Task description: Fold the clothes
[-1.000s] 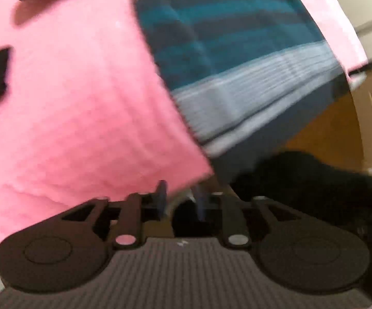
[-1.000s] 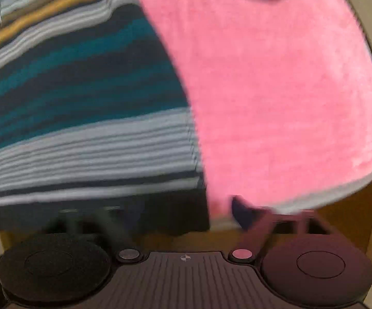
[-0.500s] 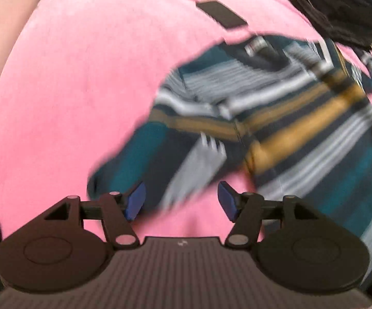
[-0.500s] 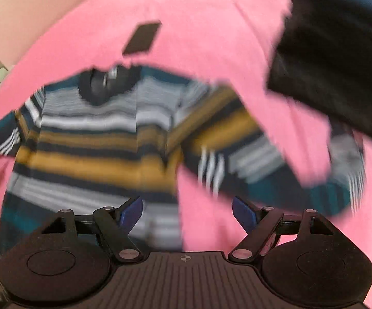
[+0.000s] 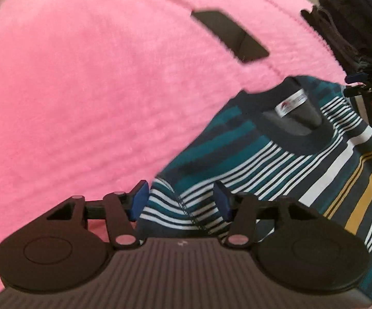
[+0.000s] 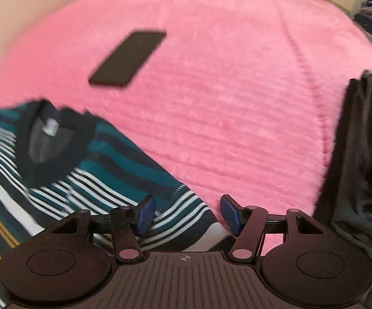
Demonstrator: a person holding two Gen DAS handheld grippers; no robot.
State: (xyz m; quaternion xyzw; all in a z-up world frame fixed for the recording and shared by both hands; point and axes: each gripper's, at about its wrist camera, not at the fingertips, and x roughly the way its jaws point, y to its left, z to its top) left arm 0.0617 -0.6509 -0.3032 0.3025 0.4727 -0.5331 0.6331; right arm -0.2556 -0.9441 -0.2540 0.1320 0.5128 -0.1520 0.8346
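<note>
Both pairs of fingers have just been closing, jaws still apart: left gripper [image 5: 180, 200] and right gripper [image 6: 187, 215] each straddle a shoulder of the striped sweater [image 5: 276, 164], spread on the pink blanket [image 5: 82, 90]. I should pinch both shoulder seams evenly. Both point steeply down; a phone [image 6: 127, 58] lies beyond.

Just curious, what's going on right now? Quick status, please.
Both jaws closing over striped sweater shoulders, neither pinching yet. Sweater flat on pink blanket. Phone beyond collar, clear.
</note>
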